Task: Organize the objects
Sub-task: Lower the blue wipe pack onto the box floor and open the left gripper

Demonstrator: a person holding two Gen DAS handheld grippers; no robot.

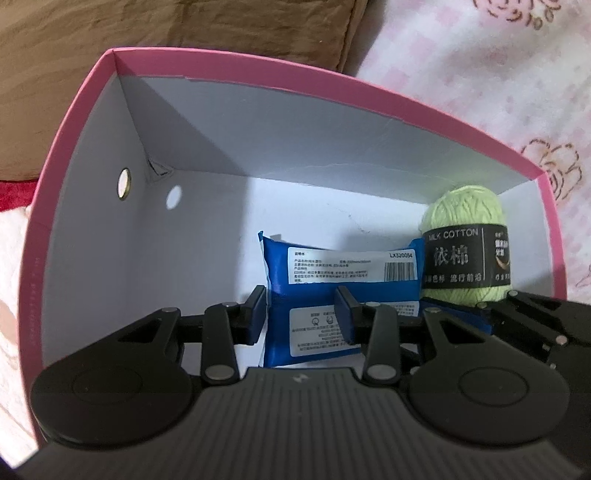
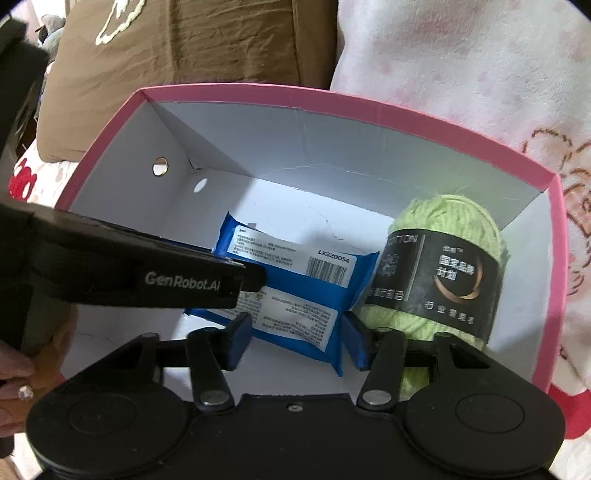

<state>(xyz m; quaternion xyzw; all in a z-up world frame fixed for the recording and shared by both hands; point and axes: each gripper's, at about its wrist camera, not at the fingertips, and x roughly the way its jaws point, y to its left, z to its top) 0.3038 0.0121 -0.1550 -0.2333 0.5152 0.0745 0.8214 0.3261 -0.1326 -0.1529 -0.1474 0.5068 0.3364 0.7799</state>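
Pink box (image 1: 66, 192) with white interior filled most of both frames; it sat on a pink floral bedspread (image 1: 498, 74), with a brown cushion (image 1: 184, 33) at upper left of the frame.

Contents, both on the box floor:
- Blue wipes packet (image 1: 332, 280), lying flat, white label with barcode facing up, at lower centre of the left wrist view
- Light green yarn ball (image 1: 465, 218) with black "MILK COTTON" band, at right of the frame — just beside the packet's right end and close to the box's right wall

Left tool (image 1: 301, 317) was released: fingers apart, nothing clamped between them. It hovered over the near left part of the packet; contact with the wrapper could not be judged.

Right tool (image 2: 297, 339) was likewise released, fingers spread over the near edge of the packet (image 2: 291, 291), with the yarn ball (image 2: 443, 221) to its right in frame. The left tool (image 2: 255, 277) entered that view from the left edge, its tip over the packet's left end.

A metal-rimmed hole (image 2: 160, 166) showed in the box's left wall
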